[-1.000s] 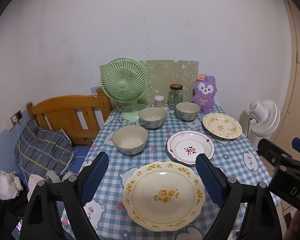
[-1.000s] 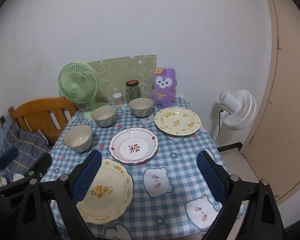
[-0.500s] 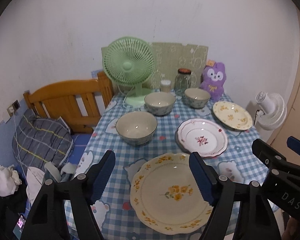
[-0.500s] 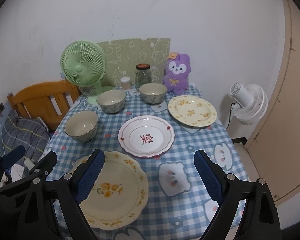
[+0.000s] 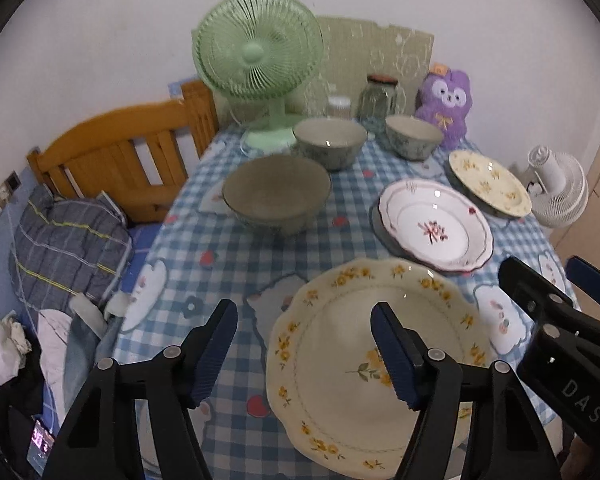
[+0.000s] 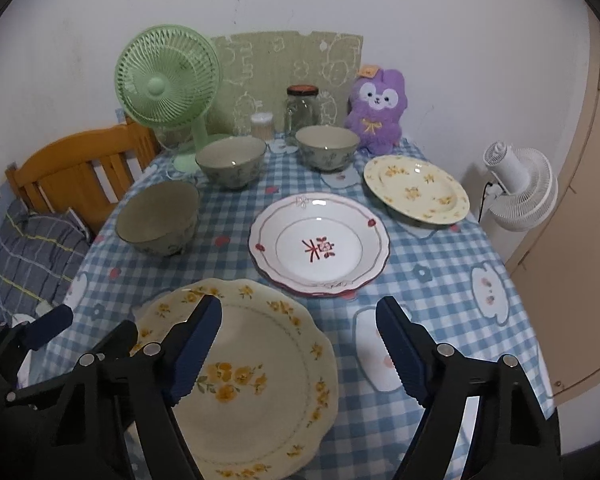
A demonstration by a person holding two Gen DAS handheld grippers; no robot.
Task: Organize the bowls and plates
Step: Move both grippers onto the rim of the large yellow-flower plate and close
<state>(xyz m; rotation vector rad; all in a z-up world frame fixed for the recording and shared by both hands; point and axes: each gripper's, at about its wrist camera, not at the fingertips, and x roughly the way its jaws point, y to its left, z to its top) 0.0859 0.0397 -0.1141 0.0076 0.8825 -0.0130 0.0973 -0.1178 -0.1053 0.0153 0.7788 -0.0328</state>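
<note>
Both claws hang released, holding nothing: left claw (image 5: 304, 346) straddles the near-left rim of the nearest yellow-flowered plate (image 5: 340, 344), right claw (image 6: 298, 344) hovers over its right side. Beyond it on the table (image 6: 440, 280) lie a red-trimmed plate (image 6: 320, 240), a second flowered plate (image 6: 416, 188) and three bowls (image 6: 158, 218) (apparently glazed ceramic: stiff, smooth, breakable, fairly heavy). Likely hold: pinch the raised scalloped rim.
</note>
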